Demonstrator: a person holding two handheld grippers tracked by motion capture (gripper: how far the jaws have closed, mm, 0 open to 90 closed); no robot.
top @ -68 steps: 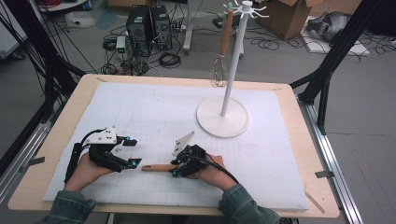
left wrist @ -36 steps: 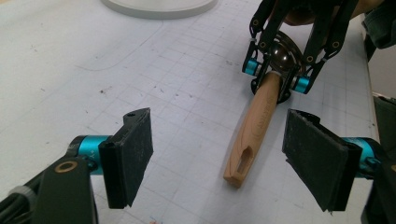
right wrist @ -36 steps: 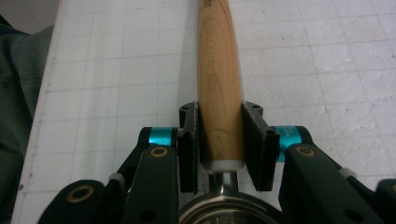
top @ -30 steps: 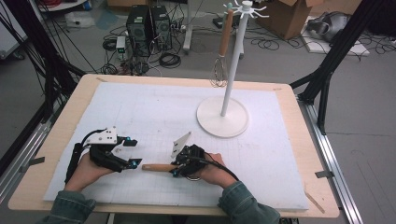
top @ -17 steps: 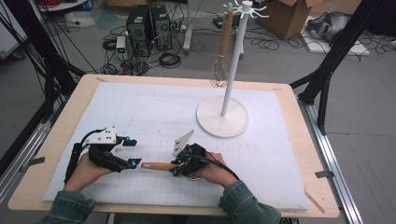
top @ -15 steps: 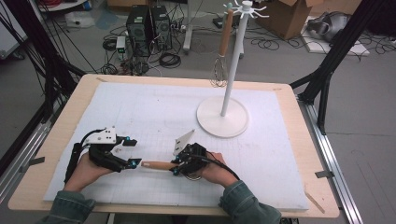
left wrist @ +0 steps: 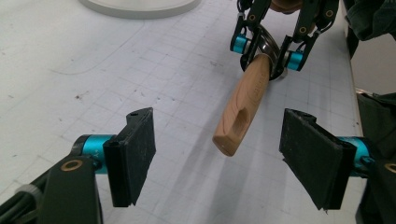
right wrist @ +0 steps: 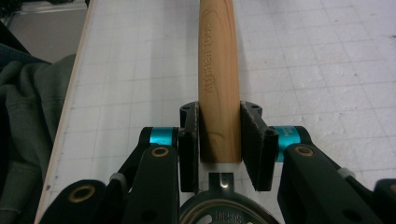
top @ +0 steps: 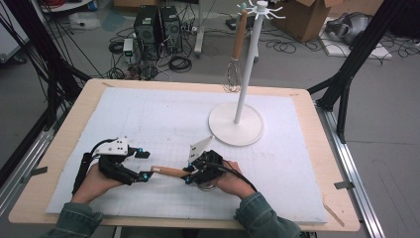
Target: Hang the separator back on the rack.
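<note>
Right tool [top: 190, 174] pinches a wooden-handled utensil [top: 169, 171] near the base of its handle, pads tight on both sides in the right gripper view; metal head sits under the tool, its type unclear. Handle lies low over the white mat [top: 148, 114] on the bench [top: 322, 148], free end pointing at the left tool [top: 141, 166]. Left tool is spread wide, handle end [left wrist: 231, 137] between its pads but not touching. Step looks like a handover or two-tool regrasp. Next move likely: left tool closes on the handle end, square to it. A whisk [top: 232, 74] already hangs on the white stand [top: 236, 126] at the far side.
</note>
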